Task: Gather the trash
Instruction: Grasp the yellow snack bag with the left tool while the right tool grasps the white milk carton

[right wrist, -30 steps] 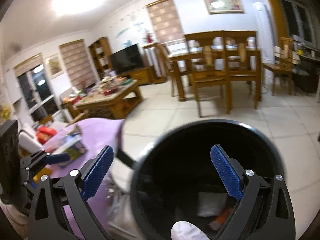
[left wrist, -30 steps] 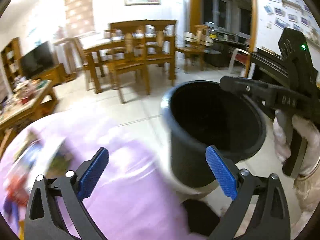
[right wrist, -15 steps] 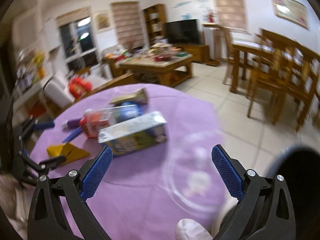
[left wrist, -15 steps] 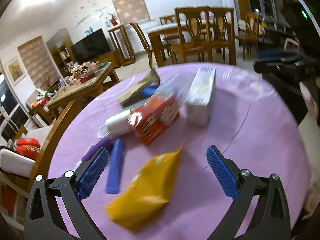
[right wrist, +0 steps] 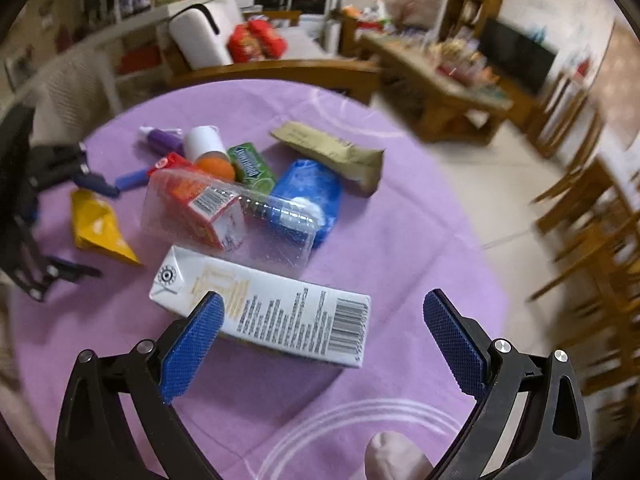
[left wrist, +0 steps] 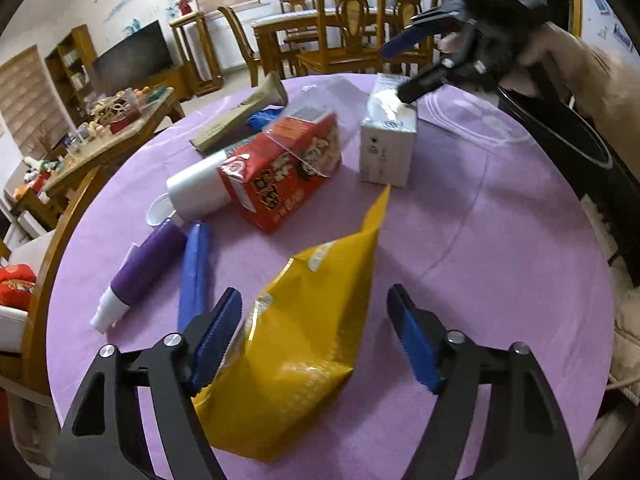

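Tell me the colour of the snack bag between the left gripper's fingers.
Yellow. The snack bag shows best in the left wrist view, lying on the purple tablecloth.

Right gripper (right wrist: 320, 340) fingers spread wide above white carton (right wrist: 276, 312) | purple tablecloth (right wrist: 400, 248) | yellow bag (right wrist: 100, 228) far left beside left gripper (right wrist: 60, 232)

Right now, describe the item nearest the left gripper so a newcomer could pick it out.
On the round table with the purple cloth, look at the near edge, in front of the pile around the red carton. The yellow snack bag lies flat there between the open left gripper fingers. It is the only yellow item, crumpled, tapering to a point toward the white carton.
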Demonstrator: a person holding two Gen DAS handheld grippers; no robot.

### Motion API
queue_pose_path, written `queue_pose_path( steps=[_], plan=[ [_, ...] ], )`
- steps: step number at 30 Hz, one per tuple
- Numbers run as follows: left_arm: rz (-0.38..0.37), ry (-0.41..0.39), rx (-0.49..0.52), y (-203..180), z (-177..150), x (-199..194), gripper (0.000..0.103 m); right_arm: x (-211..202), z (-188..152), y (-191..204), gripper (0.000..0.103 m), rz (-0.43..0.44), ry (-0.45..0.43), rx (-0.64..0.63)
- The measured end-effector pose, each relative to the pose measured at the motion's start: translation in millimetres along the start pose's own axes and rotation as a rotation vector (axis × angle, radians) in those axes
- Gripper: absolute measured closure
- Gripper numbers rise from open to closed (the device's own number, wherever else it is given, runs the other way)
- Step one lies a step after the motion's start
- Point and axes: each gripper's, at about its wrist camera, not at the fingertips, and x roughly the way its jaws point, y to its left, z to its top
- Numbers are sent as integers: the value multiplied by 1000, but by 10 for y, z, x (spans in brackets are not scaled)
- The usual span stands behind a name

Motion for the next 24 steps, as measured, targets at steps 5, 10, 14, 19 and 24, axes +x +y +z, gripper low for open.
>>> queue_pose_path(
  steps=[5,10,14,19,24],
  plan=[
    [-50,17,35,-68,-41,11,50,56,-148,235,5,267,69,-10],
    [-79,19,1,-3,-62,0,55,-156,-268,685,5,214,49,-109],
    [-95,11,-23,35,-124,-30,57,-227,-214,597,5,87,-19,-117],
    [-91,-7,-59,115,-156,-111,57,-1,-215,481,5,99,20,-115],
    [-76,-32,-105,239,-199,-195,57,156,-178,522,27,222,31,-117]
  ],
)
